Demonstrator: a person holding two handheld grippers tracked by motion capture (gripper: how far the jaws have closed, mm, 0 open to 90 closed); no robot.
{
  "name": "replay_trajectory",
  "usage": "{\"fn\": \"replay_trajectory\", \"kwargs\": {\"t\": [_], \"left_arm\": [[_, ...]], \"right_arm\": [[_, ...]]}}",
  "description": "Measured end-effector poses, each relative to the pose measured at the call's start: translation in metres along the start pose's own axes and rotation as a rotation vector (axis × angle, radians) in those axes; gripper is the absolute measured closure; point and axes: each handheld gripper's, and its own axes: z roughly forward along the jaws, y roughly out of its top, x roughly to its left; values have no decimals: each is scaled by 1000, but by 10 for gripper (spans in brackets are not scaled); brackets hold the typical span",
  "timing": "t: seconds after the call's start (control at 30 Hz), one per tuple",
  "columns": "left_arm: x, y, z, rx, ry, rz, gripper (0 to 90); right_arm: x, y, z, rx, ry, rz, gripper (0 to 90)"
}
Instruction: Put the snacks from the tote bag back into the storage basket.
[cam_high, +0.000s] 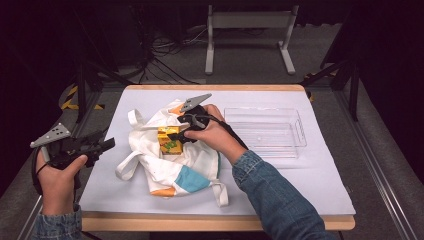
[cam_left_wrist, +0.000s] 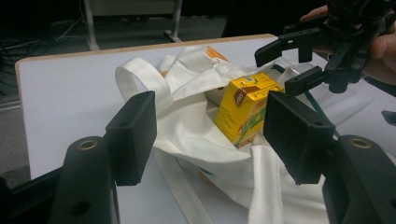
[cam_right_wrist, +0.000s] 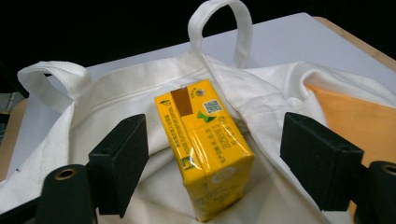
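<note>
The yellow juice carton (cam_right_wrist: 205, 154) stands on the white tote bag (cam_right_wrist: 140, 93), between the right gripper's (cam_high: 181, 131) spread jaws without touching either, so centring and squeezing its flat sides looks wise, while the left gripper (cam_high: 102, 145) waits open, well off.

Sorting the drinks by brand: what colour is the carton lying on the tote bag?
Yellow, with a brown tab on top and green print on its side; the drink carton shows best in the right gripper view.

Your carton (cam_right_wrist: 205, 154) is yellow with green print; the bag (cam_high: 165, 167) is white with orange and teal patches.
</note>
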Motion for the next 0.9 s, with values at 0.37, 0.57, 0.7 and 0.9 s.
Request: {"fn": "replay_trajectory", "kwargs": {"t": [0.37, 0.57, 0.7, 0.9], "left_arm": [[-1, 0, 2, 5, -6, 1, 349], [-1, 1, 3, 7, -7, 3, 347], [-1, 0, 3, 10, -9, 3, 345], [0, 0, 3, 9, -14, 0, 345]], "right_arm": [[1, -8, 21, -3, 6, -19, 239], [2, -10, 25, -3, 1, -26, 239], [3, -13, 29, 11, 0, -33, 258], [4, -13, 30, 16, -7, -72, 394]]}}
